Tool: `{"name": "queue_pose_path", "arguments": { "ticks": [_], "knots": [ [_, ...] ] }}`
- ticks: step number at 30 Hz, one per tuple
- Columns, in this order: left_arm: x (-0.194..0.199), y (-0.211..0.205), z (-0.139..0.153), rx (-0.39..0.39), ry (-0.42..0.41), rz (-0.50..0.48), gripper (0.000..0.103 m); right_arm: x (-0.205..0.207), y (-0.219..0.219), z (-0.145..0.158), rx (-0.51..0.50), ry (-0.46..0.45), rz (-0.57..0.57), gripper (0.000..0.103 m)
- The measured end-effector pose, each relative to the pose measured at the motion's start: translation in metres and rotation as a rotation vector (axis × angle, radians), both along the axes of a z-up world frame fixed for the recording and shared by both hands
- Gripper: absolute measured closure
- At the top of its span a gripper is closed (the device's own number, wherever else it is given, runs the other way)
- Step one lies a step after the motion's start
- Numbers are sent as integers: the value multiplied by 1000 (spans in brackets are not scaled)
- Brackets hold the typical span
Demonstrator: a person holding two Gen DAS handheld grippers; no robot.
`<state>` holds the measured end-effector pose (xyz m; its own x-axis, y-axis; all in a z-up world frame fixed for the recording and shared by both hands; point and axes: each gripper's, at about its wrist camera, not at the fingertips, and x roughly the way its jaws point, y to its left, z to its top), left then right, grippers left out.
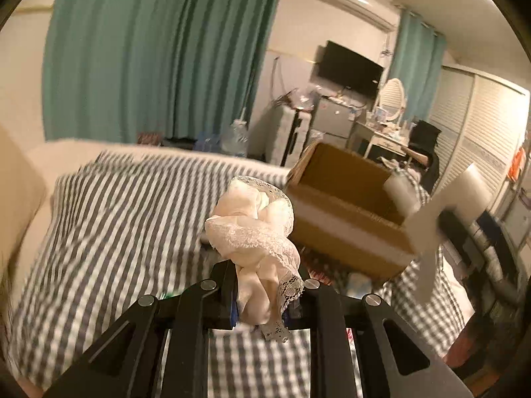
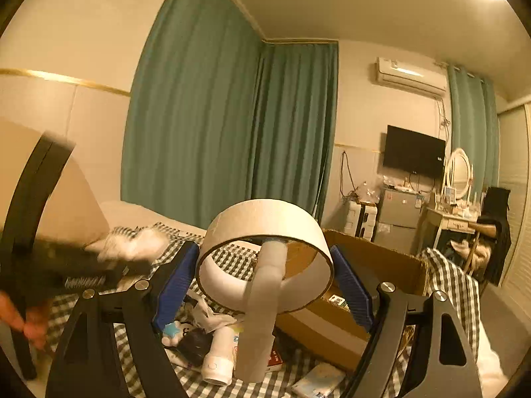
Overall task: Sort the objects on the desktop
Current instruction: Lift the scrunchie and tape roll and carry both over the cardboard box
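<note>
My left gripper (image 1: 262, 301) is shut on a bunched cream lace cloth (image 1: 254, 229) and holds it above the checked bed cover, left of an open cardboard box (image 1: 348, 205). My right gripper (image 2: 264, 278) is shut on a wide roll of tape (image 2: 265, 252), with a loose strip (image 2: 260, 328) hanging from it. The roll is held up in front of the same box (image 2: 375, 265). In the left wrist view the roll and strip (image 1: 441, 212) appear blurred at the box's right end. In the right wrist view the left gripper (image 2: 109, 258) with the cloth is a blur at the left.
Below the right gripper, on the checked cover (image 2: 232, 255), lie a white bottle (image 2: 222, 355), a small plush toy (image 2: 186, 335), a thin book (image 2: 275, 358) and a packet (image 2: 318, 381). A pillow (image 1: 20, 199) lies at the left. A dresser (image 2: 454, 222) and fridge (image 2: 398, 215) stand beyond.
</note>
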<state>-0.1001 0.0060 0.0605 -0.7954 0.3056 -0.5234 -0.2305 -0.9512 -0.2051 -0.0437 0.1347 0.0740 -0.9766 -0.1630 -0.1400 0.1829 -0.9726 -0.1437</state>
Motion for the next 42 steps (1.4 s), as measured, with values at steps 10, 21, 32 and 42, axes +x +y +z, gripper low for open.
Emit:
{"name": "queue_pose_path", "arguments": {
  "ticks": [10, 21, 32, 42],
  "knots": [
    [-29, 32, 11, -19, -5, -44, 85, -77, 30, -29, -93, -447, -30, 23],
    [-16, 33, -47, -45, -130, -9, 85, -118, 45, -106, -60, -1071, -97, 23],
    [22, 12, -77, -1, -191, 24, 85, -93, 19, -98, 28, -1095, -106, 23],
    [36, -3, -79, -1, -178, 31, 85, -68, 17, -101, -46, -1086, -56, 23]
  ]
}}
